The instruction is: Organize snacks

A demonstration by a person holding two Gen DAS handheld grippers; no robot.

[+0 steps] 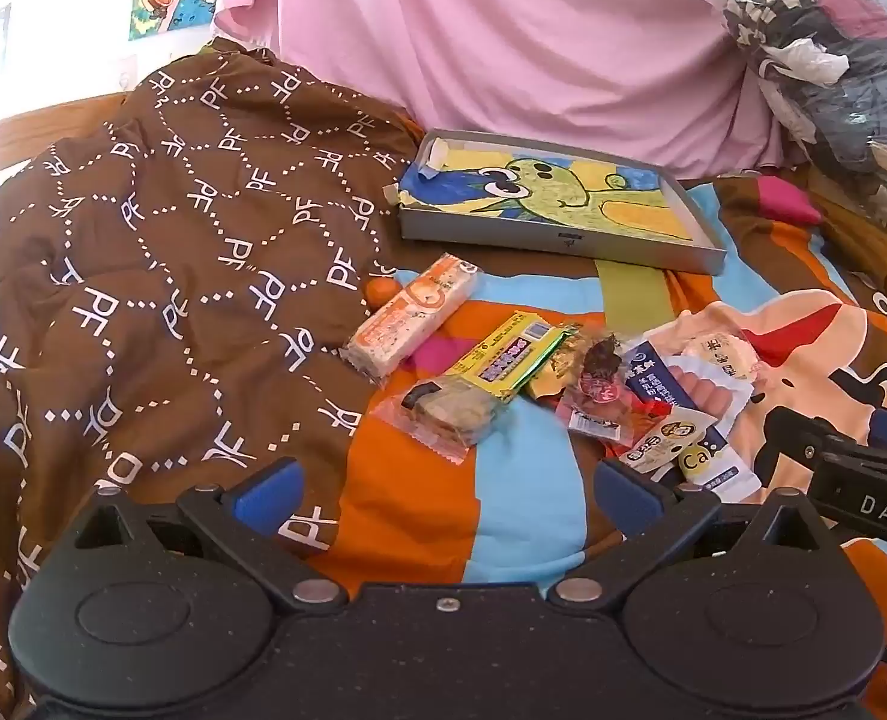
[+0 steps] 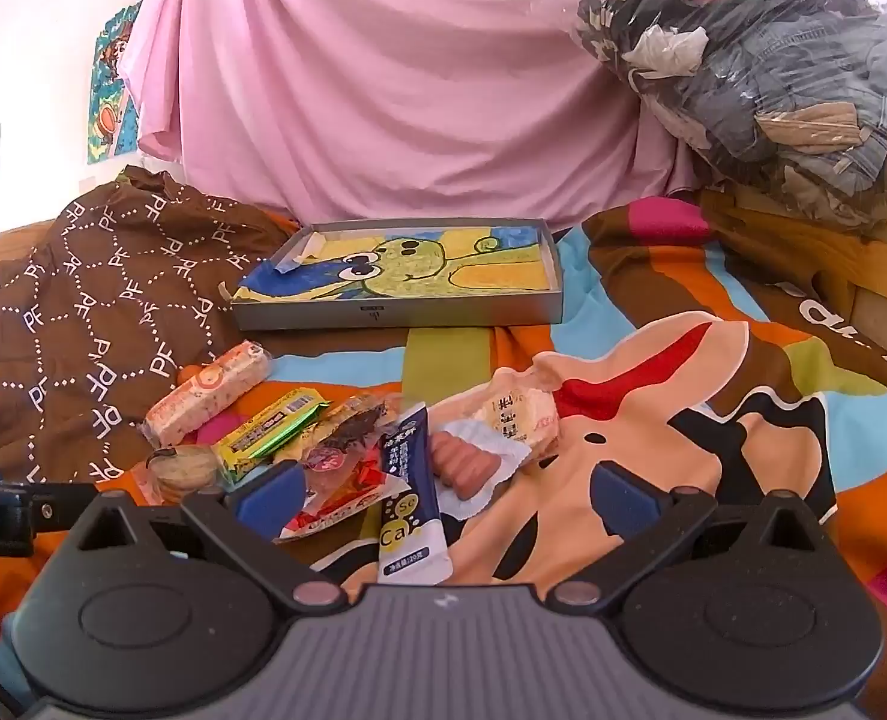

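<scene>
Both units hover over a bed with a multicoloured sheet (image 2: 713, 372): the left gripper (image 1: 443, 495) and the right gripper (image 2: 443, 495) each have jaws spread wide and empty. The snacks lie in a loose pile on the sheet near the grippers — an orange-and-white bar (image 1: 410, 321) at the far left against a brown quilt (image 1: 143, 276), a yellow-green pack (image 1: 506, 357), a red-trimmed packet (image 2: 335, 480), a sausage packet (image 2: 473, 462) and a blue-and-white sachet (image 2: 410, 498). A shallow grey box (image 2: 395, 317) lined with a cartoon drawing sits beyond the pile, apart from it — a pink cloth (image 2: 383, 90) hangs behind.
</scene>
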